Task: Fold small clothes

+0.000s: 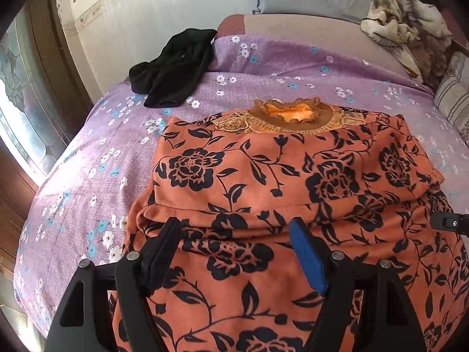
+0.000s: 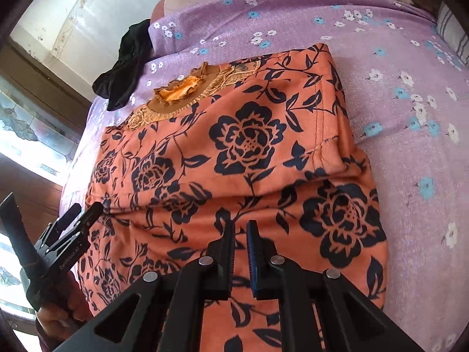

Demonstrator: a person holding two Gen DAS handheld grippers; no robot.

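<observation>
A: Folding looked partly done. Nearest the cameras, the left tool (image 1: 234,228) hovered over the near end of the orange floral top (image 1: 263,182), its jaws wide apart and holding nothing. The right tool (image 2: 241,231) sat over the same garment with its jaws nearly together; I could not tell whether any cloth was pinched between them.

B: So what was finished?

A: By my reading, both sides and sleeves were already turned in, leaving a long, narrow shape with the collar (image 1: 290,114) at the far end. The end-to-end fold seemed left to do.

B: And beyond it?

A: The top lay on a bed, on a purple flowered sheet (image 1: 88,176). Farther back a black garment (image 1: 173,67) lay crumpled and unfolded near the bed's far left edge, and a patterned heap of cloth (image 1: 404,29) sat at the far right. Behind stood a pale scuffed wall (image 1: 164,0), with a patterned glass window (image 1: 20,88) at the left.
</observation>
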